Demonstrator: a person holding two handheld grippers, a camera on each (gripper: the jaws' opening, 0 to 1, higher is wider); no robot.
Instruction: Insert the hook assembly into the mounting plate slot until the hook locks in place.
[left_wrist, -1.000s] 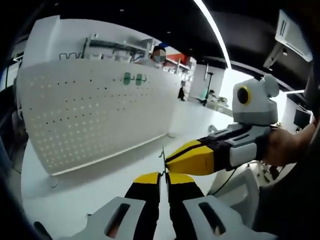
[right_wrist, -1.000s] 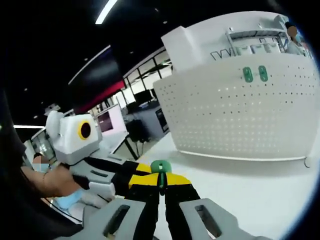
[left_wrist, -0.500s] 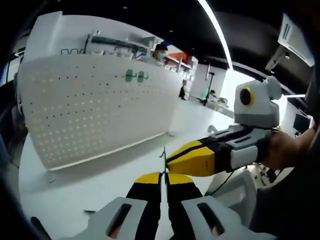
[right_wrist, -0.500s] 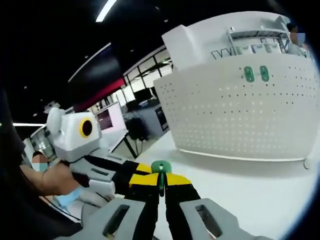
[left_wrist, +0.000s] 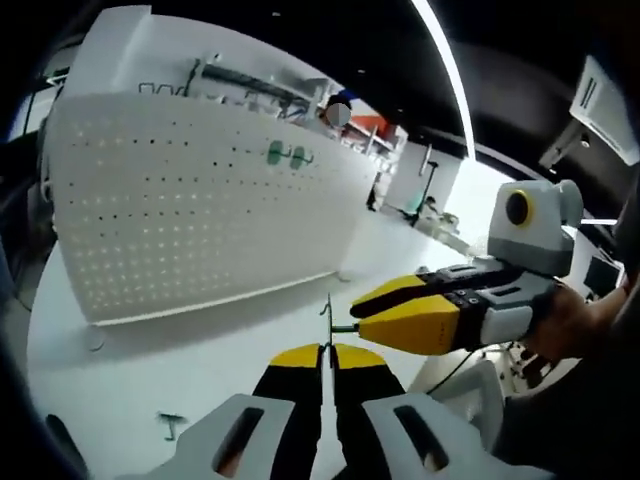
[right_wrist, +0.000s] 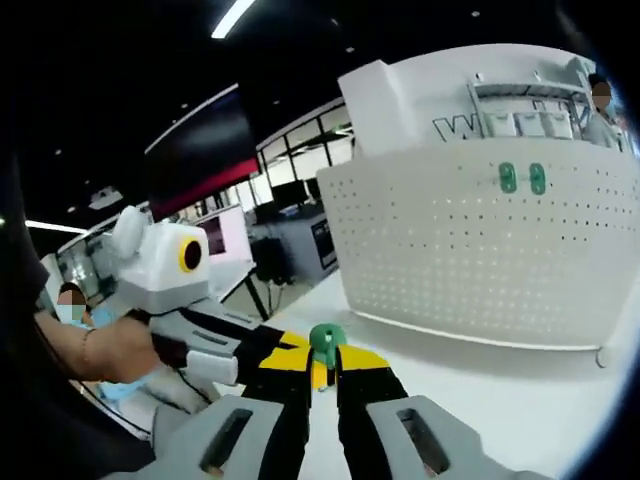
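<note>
In the left gripper view my left gripper (left_wrist: 325, 352) is shut on a thin metal hook (left_wrist: 327, 312) that stands up from its yellow tips. My right gripper (left_wrist: 362, 312) comes in from the right, its tips beside the hook, with a small green stub showing between them. In the right gripper view my right gripper (right_wrist: 322, 365) is shut on a green mounting plate (right_wrist: 326, 341) with a round head. The left gripper (right_wrist: 290, 352) meets it from the left. Both are held above the white table (left_wrist: 200, 370).
A tall white pegboard (left_wrist: 190, 210) stands on the table ahead, with two green plates (left_wrist: 286, 155) fixed high on it; the same pegboard (right_wrist: 480, 250) and green plates (right_wrist: 522, 178) appear in the right gripper view. A small dark hook (left_wrist: 170, 424) lies on the table. A person's hand (right_wrist: 120, 348) holds the left gripper.
Both cameras have swung a little. The right gripper's tips now stand slightly further right of the hook wire. The small dark hook on the table has come into sight.
</note>
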